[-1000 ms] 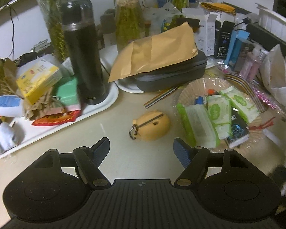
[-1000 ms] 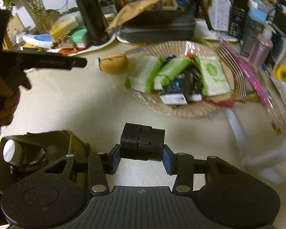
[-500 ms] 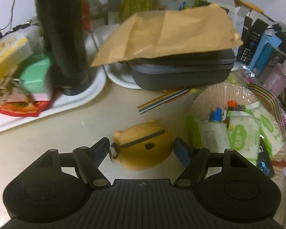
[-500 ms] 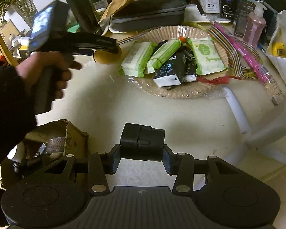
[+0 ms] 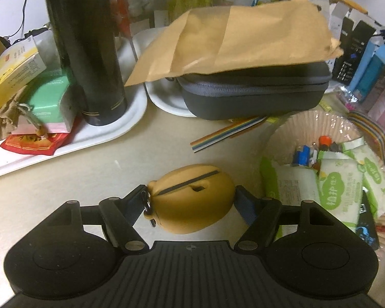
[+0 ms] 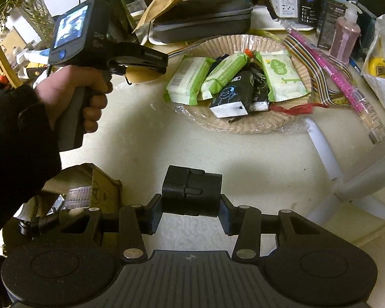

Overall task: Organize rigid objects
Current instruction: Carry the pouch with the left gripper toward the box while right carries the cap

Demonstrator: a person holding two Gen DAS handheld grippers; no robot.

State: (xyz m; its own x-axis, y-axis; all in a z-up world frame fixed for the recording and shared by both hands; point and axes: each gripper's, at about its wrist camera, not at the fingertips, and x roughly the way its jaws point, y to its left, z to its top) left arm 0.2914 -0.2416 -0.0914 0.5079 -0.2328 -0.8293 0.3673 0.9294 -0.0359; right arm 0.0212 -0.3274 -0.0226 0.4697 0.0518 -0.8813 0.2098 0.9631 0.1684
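left wrist view: the left gripper (image 5: 191,202) is sitting spread around the yellow pouch (image 5: 191,201) on the table, its long axis lying left-right across the jaws, pads beside but not clearly pressing; right wrist view: the right gripper (image 6: 191,214) is pinching a black block (image 6: 191,193), far from the pouch.

left gripper (image 5: 191,201) straddling yellow bear-shaped case (image 5: 192,201) on table; pads beside it, contact unclear. Black flask (image 5: 86,51) ahead-left.
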